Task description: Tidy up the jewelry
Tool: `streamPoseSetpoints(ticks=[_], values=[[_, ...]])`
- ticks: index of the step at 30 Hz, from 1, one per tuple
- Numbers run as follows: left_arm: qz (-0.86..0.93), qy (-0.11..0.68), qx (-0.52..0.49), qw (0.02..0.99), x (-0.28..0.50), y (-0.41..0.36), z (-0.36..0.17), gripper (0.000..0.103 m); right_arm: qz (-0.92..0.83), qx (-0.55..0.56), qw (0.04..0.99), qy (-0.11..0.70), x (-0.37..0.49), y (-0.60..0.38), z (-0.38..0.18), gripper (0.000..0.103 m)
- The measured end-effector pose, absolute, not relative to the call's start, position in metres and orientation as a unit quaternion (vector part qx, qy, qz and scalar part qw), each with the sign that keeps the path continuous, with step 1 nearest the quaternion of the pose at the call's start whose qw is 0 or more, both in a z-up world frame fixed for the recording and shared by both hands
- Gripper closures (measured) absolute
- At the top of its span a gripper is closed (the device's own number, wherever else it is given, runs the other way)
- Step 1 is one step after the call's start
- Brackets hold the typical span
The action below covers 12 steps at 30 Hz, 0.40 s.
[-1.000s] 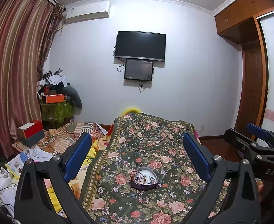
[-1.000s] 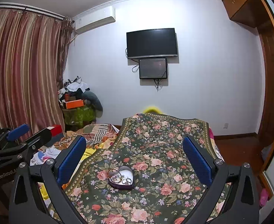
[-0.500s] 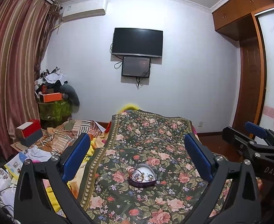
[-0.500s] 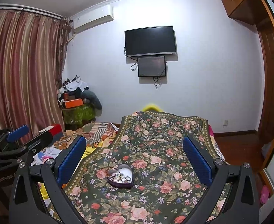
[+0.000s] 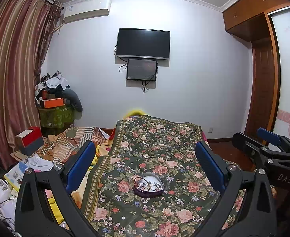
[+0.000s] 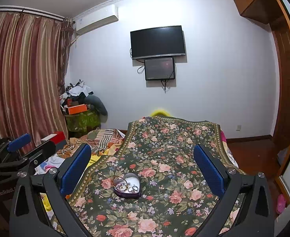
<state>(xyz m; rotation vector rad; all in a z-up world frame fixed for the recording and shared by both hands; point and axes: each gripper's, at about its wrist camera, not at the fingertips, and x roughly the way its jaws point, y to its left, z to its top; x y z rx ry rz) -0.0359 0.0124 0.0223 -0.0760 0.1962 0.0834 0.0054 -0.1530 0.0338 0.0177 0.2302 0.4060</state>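
Your left gripper (image 5: 145, 164) and your right gripper (image 6: 142, 163) both have the blue-padded jaws spread wide, with nothing between them. The small heart-shaped purple tin dish (image 5: 149, 185) has a white inside and holds a tangle of rings and thin bracelets (image 6: 126, 185). It lies on the dark floral cloth (image 5: 158, 138), ahead of both grippers, between the jaws in each view, touching neither.

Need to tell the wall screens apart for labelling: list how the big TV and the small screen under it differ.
The TV is wider and mounted higher; the small screen hangs just below it. The TV is plain black, while the small screen shows a faint reddish spot. The TV is curved in both views, perhaps from the fisheye; the small screen looks flatter. Both are dark, wall-mounted, with cables dangling.
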Motion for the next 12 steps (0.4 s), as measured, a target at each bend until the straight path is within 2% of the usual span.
streamPoseSetpoints(ticks=[12], values=[[0.039, 0.102, -0.036, 0.993, -0.0341, 0.0117, 0.0202, 0.002, 0.201, 0.007, 0.973, 0.115, 0.0064, -0.1519, 0.0332, 0.0]])
